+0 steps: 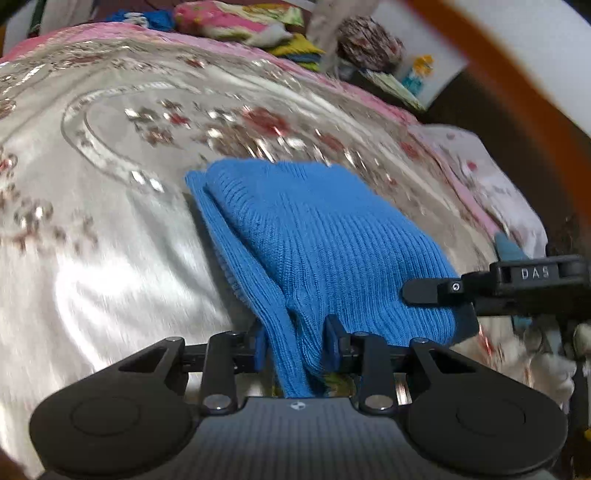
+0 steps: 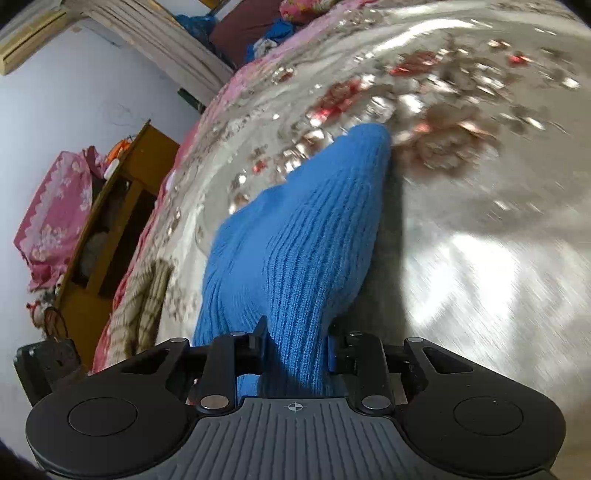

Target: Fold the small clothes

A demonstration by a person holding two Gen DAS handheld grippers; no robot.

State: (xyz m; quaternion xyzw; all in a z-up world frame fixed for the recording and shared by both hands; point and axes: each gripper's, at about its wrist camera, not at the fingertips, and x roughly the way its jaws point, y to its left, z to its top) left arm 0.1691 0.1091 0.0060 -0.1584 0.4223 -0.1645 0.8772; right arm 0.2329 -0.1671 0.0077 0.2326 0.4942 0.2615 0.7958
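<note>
Garment: blue knit piece lies partly on the bed's silver floral cover.
Left tongs: I clamp its near edge.
Right tongs: clamped on the same knit.

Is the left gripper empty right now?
No, the left gripper has its jaws shut on a bunched edge of the blue knit garment.

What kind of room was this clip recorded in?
Most likely a home bedroom. The blue knit garment lies on a bed under a shiny floral bedspread, with piled bedding at its far end and a wooden cabinet beside it.
</note>
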